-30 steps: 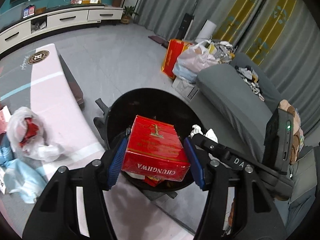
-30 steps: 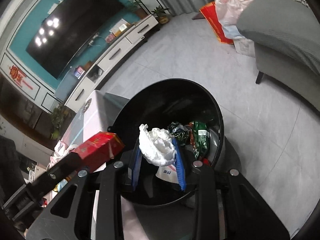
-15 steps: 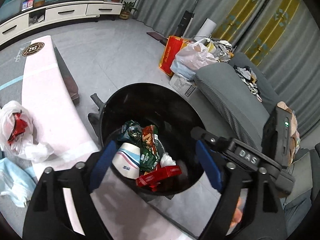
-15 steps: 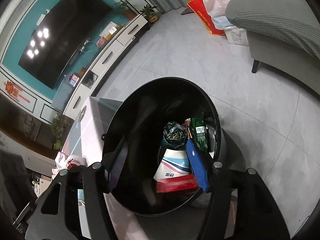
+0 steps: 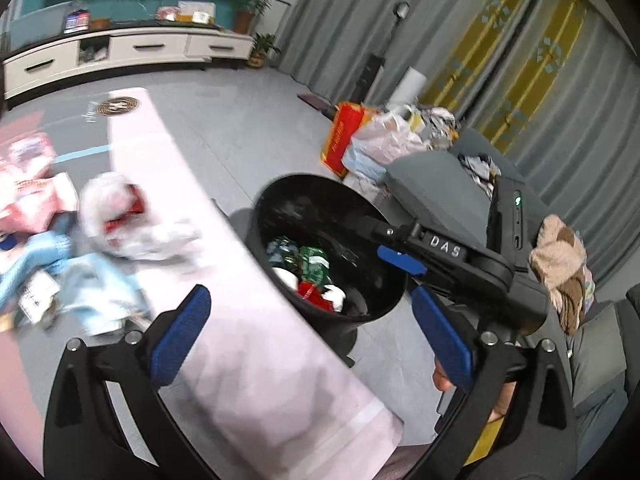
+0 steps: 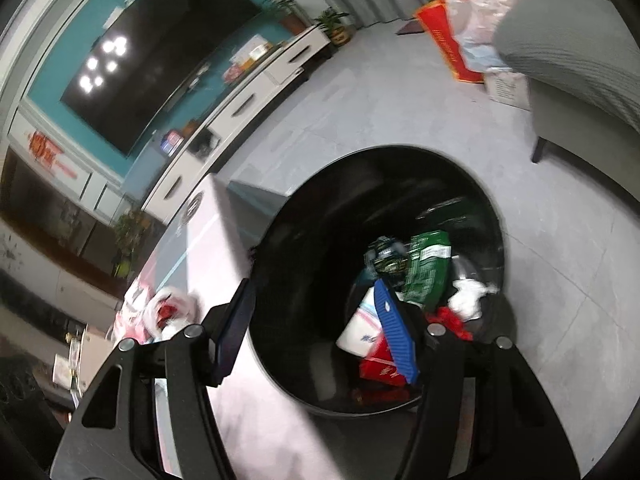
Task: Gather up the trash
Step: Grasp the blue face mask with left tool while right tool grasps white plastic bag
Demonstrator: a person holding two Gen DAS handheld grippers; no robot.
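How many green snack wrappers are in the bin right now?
1 clearly green wrapper lies on the pile inside the black bin, beside a darker crumpled packet. More may be buried.

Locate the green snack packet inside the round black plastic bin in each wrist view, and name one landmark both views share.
Left wrist view: the green snack packet lies near the picture's centre, low inside the round black plastic bin.
Right wrist view: it sits right of centre, against the bin's far inner wall.
Shared landmark: the white TV cabinet.
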